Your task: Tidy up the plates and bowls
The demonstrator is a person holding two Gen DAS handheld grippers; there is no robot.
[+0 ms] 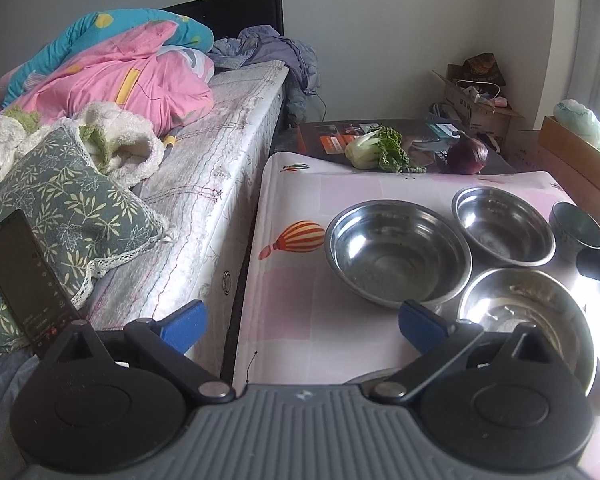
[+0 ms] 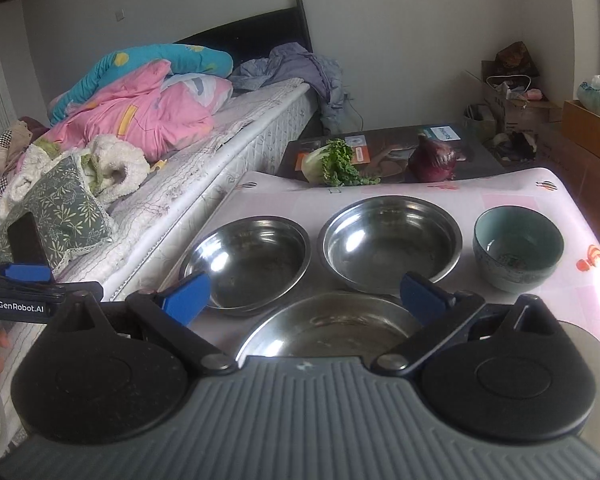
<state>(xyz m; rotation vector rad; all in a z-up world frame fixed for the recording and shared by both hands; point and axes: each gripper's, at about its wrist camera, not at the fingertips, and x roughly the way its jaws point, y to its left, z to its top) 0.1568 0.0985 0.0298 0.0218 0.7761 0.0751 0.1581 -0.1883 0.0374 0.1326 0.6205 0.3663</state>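
Note:
Three steel bowls sit on a pink-clothed table (image 2: 540, 184). In the right wrist view: a left bowl (image 2: 246, 264), a far middle bowl (image 2: 390, 242) and a near bowl (image 2: 332, 330). A teal ceramic bowl (image 2: 518, 252) stands at the right. My right gripper (image 2: 306, 300) is open and empty, just above the near bowl's rim. In the left wrist view the same bowls appear: large (image 1: 398, 254), far right (image 1: 504, 226), near right (image 1: 528, 320), with the ceramic bowl (image 1: 576, 230) at the edge. My left gripper (image 1: 300, 326) is open and empty over the table's left part.
A bok choy (image 2: 332, 162) and a red onion (image 2: 434, 160) lie on a dark board behind the table. A bed with quilts (image 1: 112, 76) runs along the left. A phone (image 1: 24, 276) lies on a pillow. Cardboard boxes (image 1: 476, 104) stand at the back right.

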